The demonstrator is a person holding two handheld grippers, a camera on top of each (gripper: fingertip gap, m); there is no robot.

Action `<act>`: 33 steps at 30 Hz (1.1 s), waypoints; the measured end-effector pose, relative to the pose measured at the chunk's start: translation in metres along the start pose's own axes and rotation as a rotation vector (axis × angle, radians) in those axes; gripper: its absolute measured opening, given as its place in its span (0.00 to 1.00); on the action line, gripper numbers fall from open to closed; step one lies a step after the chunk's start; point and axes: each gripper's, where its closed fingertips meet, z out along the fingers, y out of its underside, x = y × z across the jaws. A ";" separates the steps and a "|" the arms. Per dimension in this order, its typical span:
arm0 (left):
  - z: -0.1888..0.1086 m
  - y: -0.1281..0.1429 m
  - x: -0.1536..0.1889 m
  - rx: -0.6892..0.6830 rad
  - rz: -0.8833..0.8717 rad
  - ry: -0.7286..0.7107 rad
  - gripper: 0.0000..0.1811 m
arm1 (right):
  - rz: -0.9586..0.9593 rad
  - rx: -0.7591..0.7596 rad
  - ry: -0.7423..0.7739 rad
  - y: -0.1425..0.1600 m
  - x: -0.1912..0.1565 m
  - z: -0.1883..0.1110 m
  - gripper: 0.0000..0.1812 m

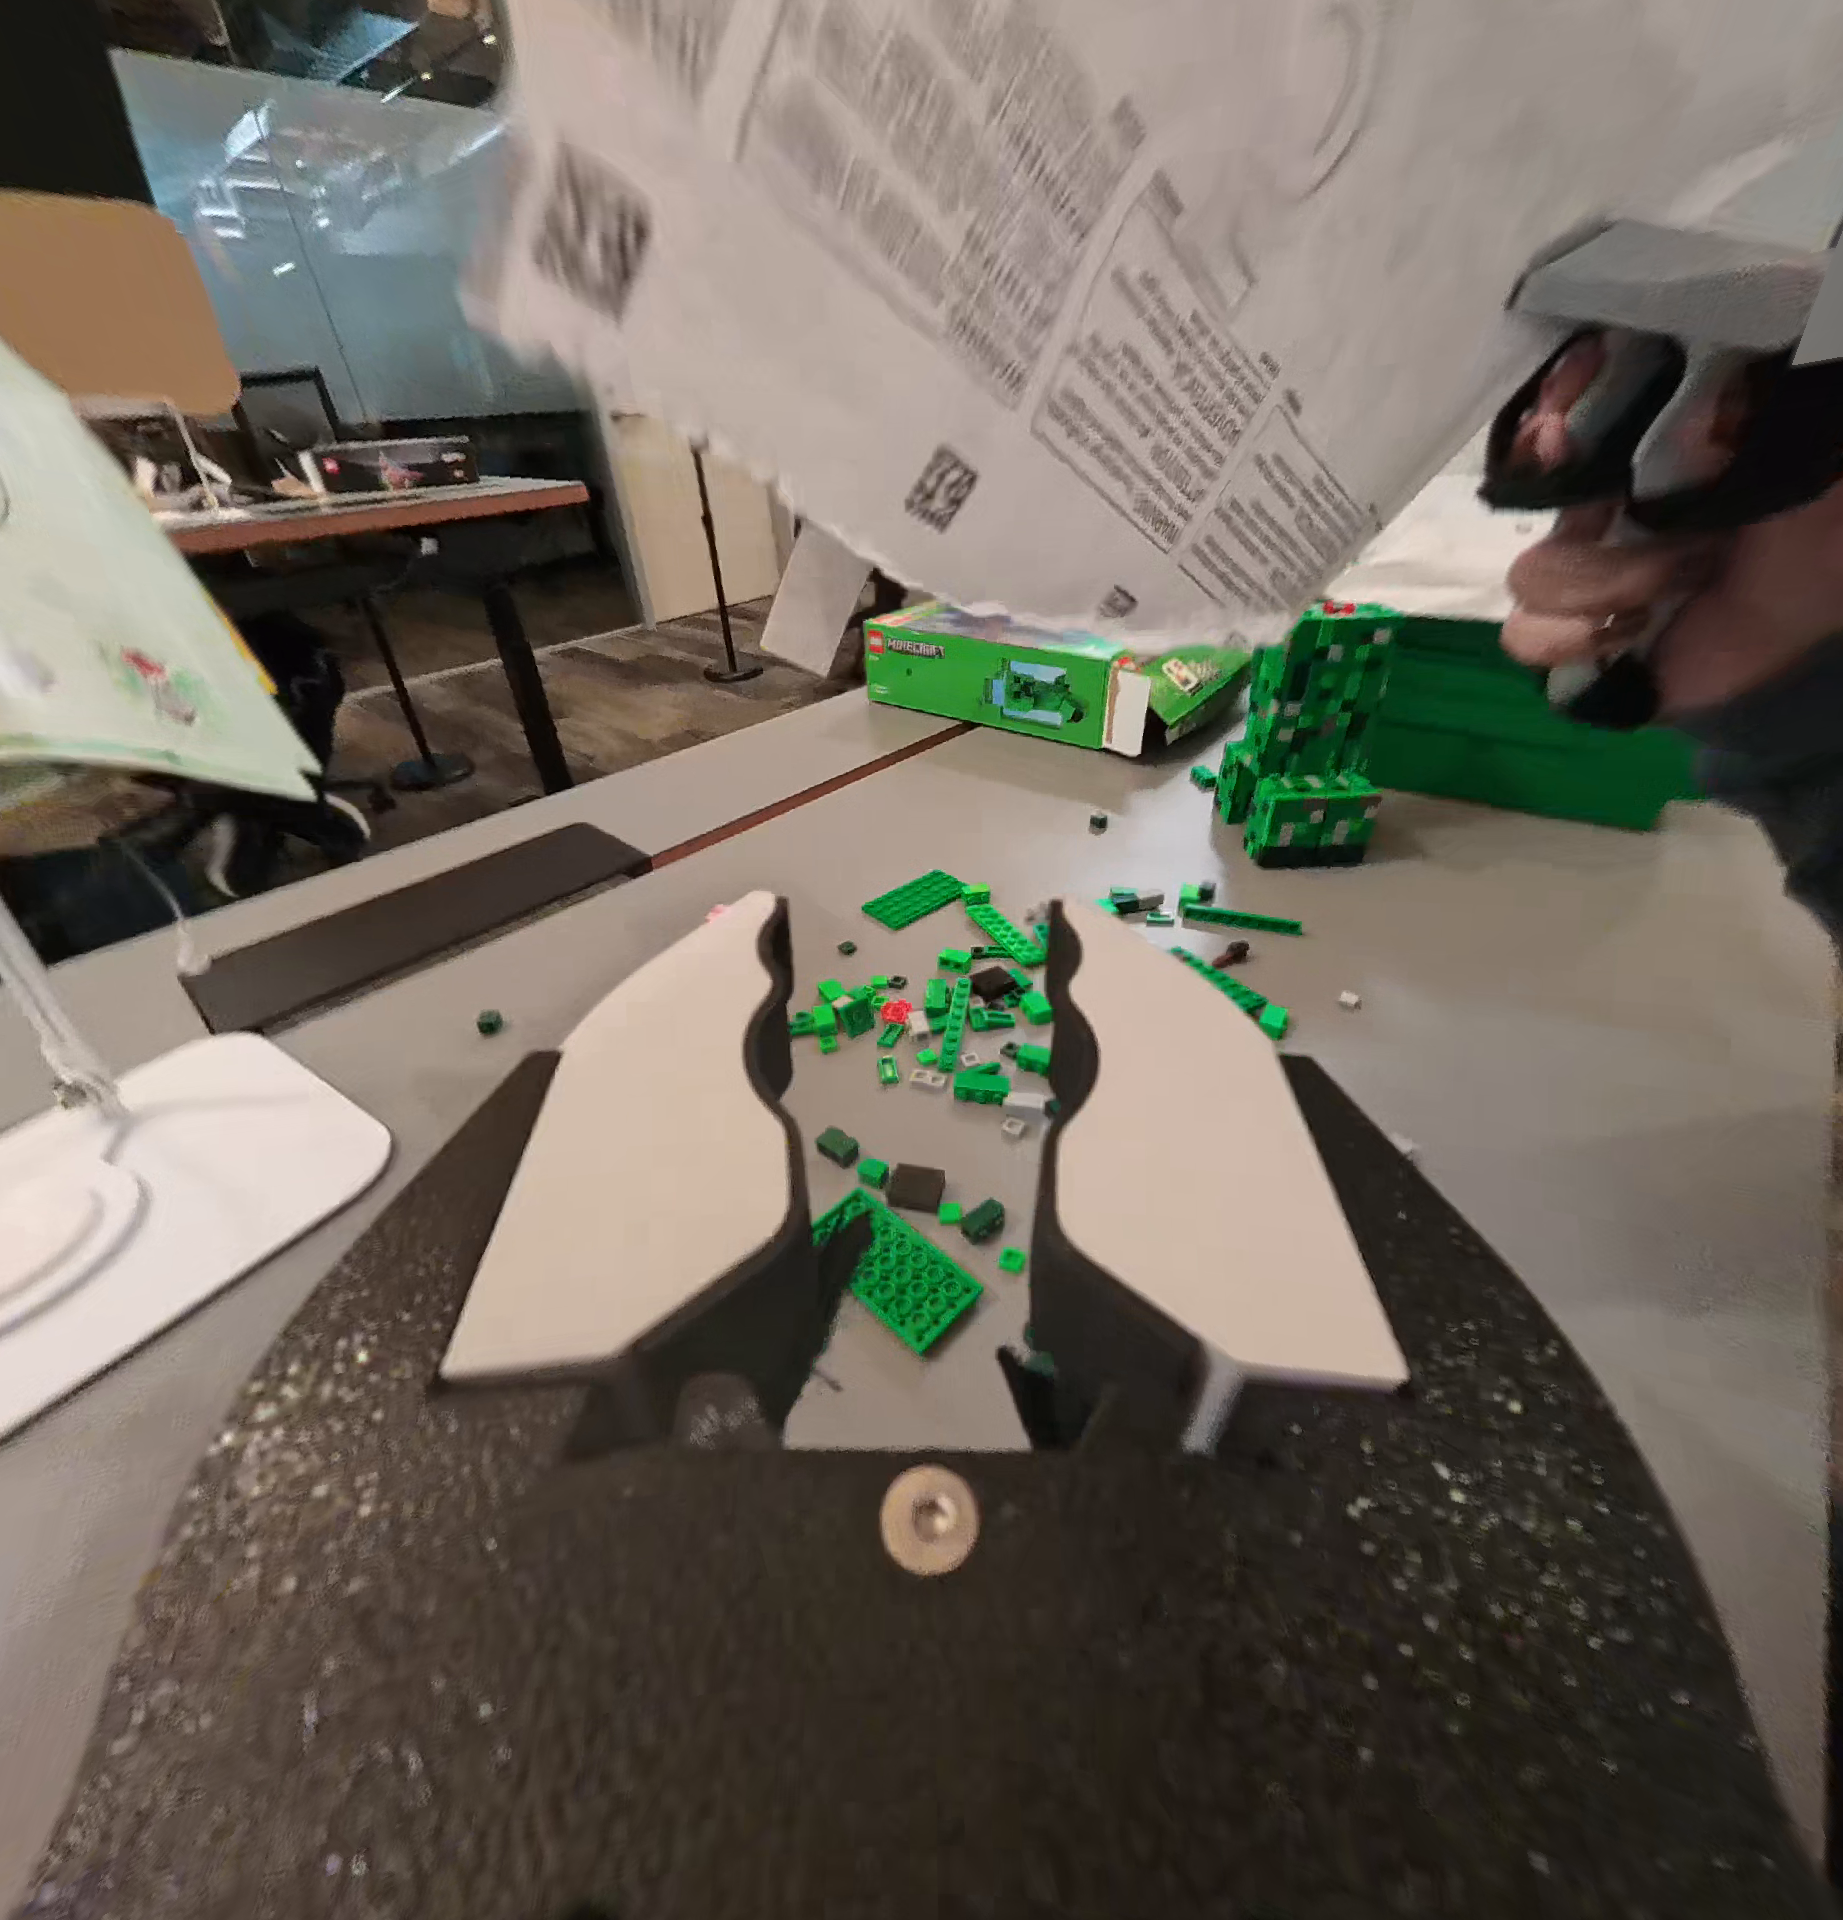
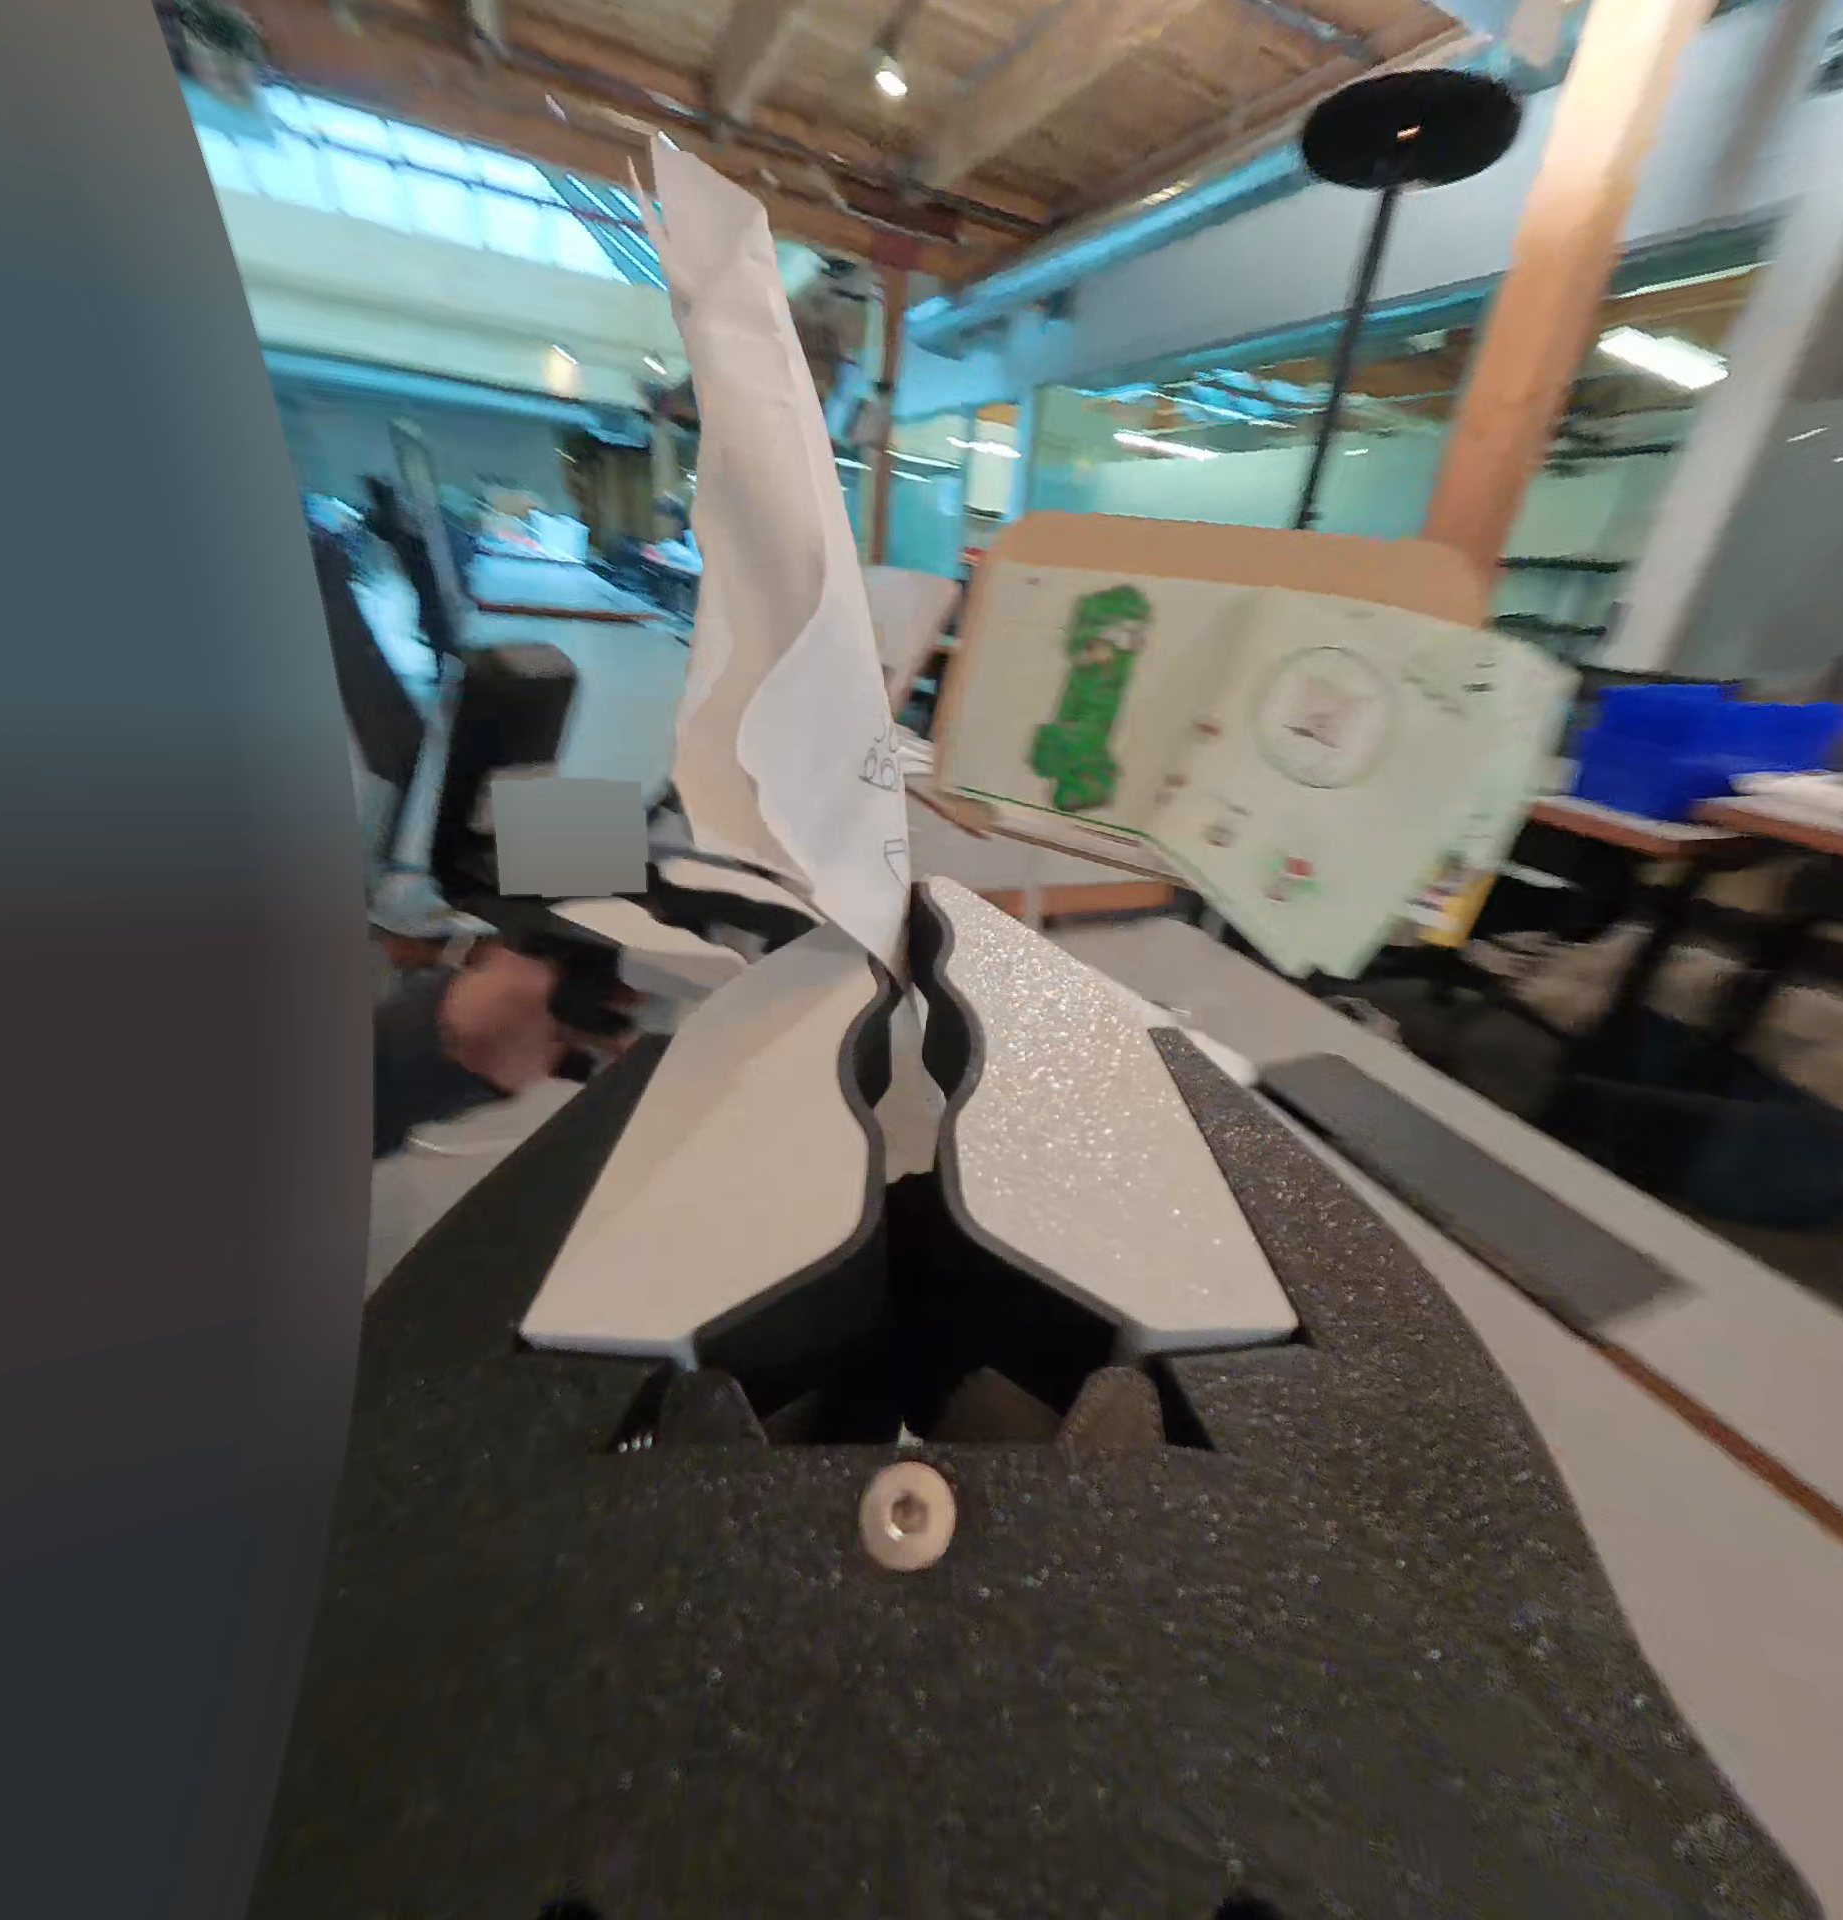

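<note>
My left gripper is open and empty, held above a scatter of small loose green bricks on the grey table. A green studded plate lies between its fingers, nearer the base. My right gripper is shut on the bottom edge of a crumpled white printed paper bag, which stands up from its tips. In the left wrist view the bag hangs high over the bricks, held by the right gripper at upper right, with a hand below it.
A built green block figure and a green brick structure stand at the far right, and an open green box behind. An open instruction booklet sits on a white-based stand at left. A black strip lies on the table. The tips of one gripper are about 15 centimetres away from the tips of the other.
</note>
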 end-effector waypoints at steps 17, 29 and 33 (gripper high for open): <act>-0.074 -0.018 -0.054 0.290 -0.227 0.202 0.00 | 0.399 -0.015 -0.117 0.082 -0.014 0.141 0.10; -0.138 0.064 -0.173 -0.567 0.923 -0.761 0.00 | -0.042 -0.216 0.175 0.150 0.005 0.124 0.29; -0.136 0.092 -0.162 -0.727 1.025 -0.731 0.00 | -0.206 -0.373 -0.001 0.170 -0.038 0.155 0.31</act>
